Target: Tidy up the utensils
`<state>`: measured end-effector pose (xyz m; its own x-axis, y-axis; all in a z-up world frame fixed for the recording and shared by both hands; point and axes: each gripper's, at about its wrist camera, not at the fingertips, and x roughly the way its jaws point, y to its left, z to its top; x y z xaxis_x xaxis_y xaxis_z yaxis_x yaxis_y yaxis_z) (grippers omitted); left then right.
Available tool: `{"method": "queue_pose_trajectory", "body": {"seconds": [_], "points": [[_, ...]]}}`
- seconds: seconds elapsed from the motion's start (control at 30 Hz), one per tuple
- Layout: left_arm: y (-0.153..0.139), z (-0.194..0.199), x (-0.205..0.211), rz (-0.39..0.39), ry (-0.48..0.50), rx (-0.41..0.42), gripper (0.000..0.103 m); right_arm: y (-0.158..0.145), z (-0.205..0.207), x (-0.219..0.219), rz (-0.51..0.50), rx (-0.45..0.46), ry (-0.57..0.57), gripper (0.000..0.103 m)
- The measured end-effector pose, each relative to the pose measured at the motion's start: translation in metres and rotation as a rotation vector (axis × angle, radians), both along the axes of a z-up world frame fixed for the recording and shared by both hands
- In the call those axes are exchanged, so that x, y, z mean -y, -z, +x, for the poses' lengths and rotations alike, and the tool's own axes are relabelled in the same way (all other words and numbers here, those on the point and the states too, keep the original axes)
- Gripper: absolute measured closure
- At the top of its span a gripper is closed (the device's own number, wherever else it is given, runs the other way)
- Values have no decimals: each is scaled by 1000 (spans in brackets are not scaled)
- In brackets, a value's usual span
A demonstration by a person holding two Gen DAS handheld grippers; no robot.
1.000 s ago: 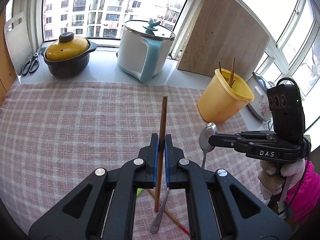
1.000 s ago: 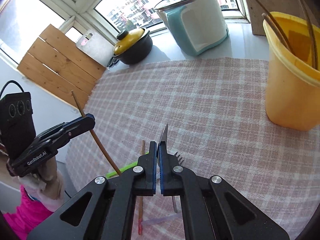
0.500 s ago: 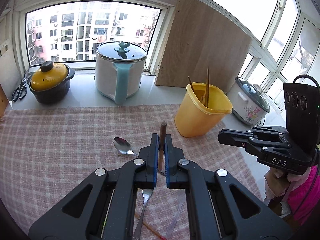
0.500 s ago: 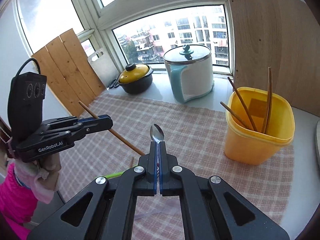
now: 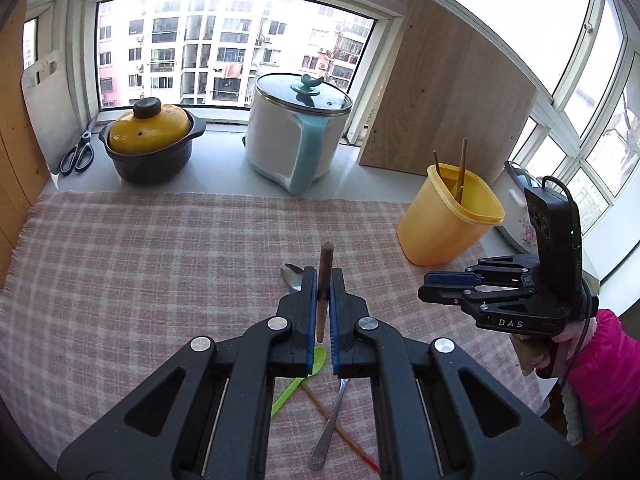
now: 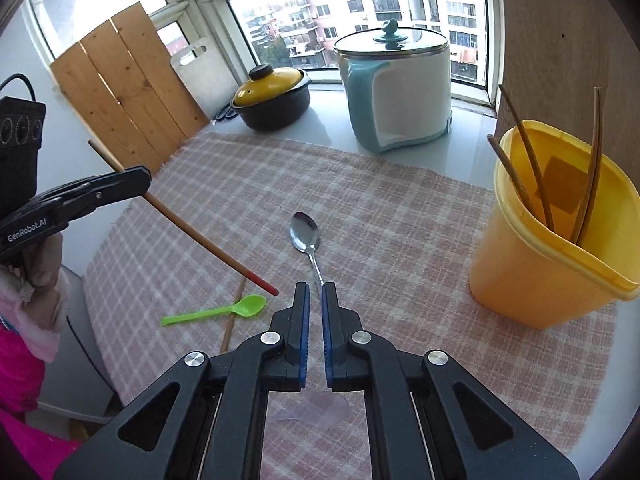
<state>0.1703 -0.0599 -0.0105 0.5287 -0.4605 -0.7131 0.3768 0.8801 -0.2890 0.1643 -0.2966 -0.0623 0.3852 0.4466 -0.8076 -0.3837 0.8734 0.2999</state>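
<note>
While the left gripper (image 5: 324, 280) stays clamped on a long brown wooden chopstick (image 6: 188, 228), the right gripper (image 6: 315, 292) has just been opening; its blue pads now stand apart with nothing pressed between them. A polished steel spoon (image 6: 306, 232) lies flat on the cloth just past those pads, its thin handle running back toward the gap. Released, by the look of it.

Chopstick held aloft, slanting down to a red tip that hangs above the cloth near a lime-green plastic spoon (image 6: 224, 310). A second wooden chopstick (image 6: 232, 318) lies under the green spoon. Pink-and-white checked cloth (image 6: 400, 220) covers the counter.

Yellow plastic tub (image 6: 560, 264) sits at the right edge of the cloth, already holding three chopsticks. Well apart from the left gripper; the right gripper is nearer.

Step in hand, as I judge it: carry the held chopstick to the tub.
- Lift the red tip clear of the rim before crossing.
- Tip the stick more upright, so it drops in beside the others rather than bridging the rim.
- Keep the right gripper out of the crossing path.
- Let go only once the tip is well inside.

Behind: white and teal lidded cooker (image 5: 298, 132), yellow-lidded black pot (image 5: 150, 140).
</note>
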Motion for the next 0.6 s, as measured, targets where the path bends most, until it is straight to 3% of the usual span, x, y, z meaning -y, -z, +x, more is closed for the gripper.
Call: {"method": "queue_pose_trajectory", "body": {"seconds": [0.03, 0.07, 0.33, 0.6], "points": [[2, -1, -7, 0, -15, -5, 100, 7, 5, -7, -13, -7, -29, 74], [4, -2, -12, -1, -28, -9, 100, 14, 10, -16, -29, -14, -60, 72], [14, -13, -47, -28, -100, -42, 100, 69, 44, -72, -242, -86, -220, 72], [13, -17, -55, -40, -110, -48, 100, 90, 59, -90, -350, -110, -276, 75]]}}
